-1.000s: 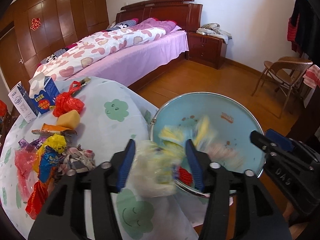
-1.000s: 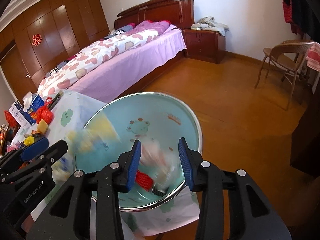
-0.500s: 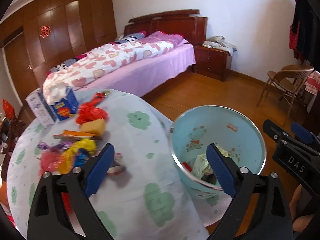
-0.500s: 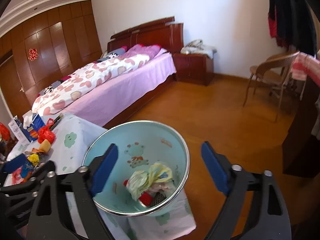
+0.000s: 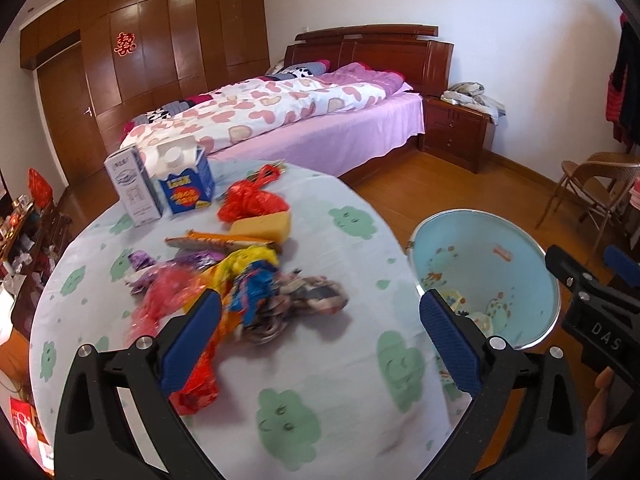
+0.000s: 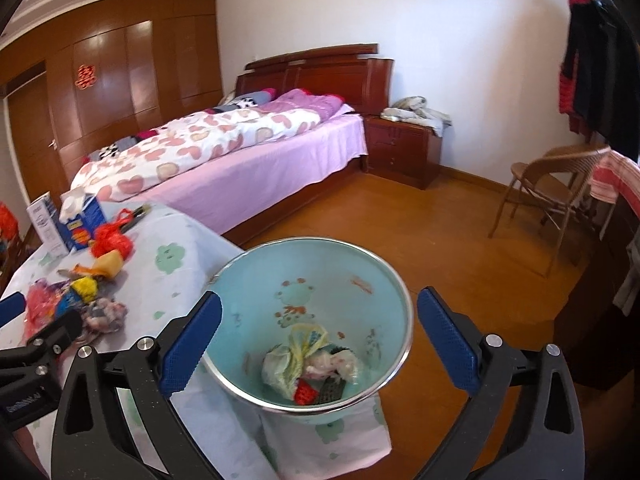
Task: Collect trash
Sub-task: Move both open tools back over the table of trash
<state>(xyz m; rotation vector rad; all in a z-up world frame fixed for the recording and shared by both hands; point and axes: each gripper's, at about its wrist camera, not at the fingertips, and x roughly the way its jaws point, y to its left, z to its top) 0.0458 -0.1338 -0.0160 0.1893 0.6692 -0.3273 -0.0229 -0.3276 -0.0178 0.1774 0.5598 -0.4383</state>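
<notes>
A light-blue trash bin (image 6: 320,276) with a metal rim stands at the table's edge, with crumpled bags and wrappers (image 6: 308,364) at its bottom. My right gripper (image 6: 319,300) hangs above it, its jaws opening wide, nothing between them. My left gripper (image 5: 320,304) is over the table, its jaws also opening and empty. Just beyond its left finger lies a heap of colourful wrappers (image 5: 248,288). A yellow sponge (image 5: 264,226) and a red plastic bag (image 5: 252,200) lie farther back. In the left wrist view the bin (image 5: 500,276) is at the right.
The round table (image 5: 328,368) has a pale cloth with green clouds. Two cartons (image 5: 184,184) stand at its far side. Behind are a bed (image 6: 248,160), a wooden nightstand (image 6: 404,148) and a folding chair (image 6: 548,188) on the wooden floor.
Both grippers have let their trash fall into the bin and opened wide. Both have drawn back and risen. The left one has swung left toward the wrapper heap.
</notes>
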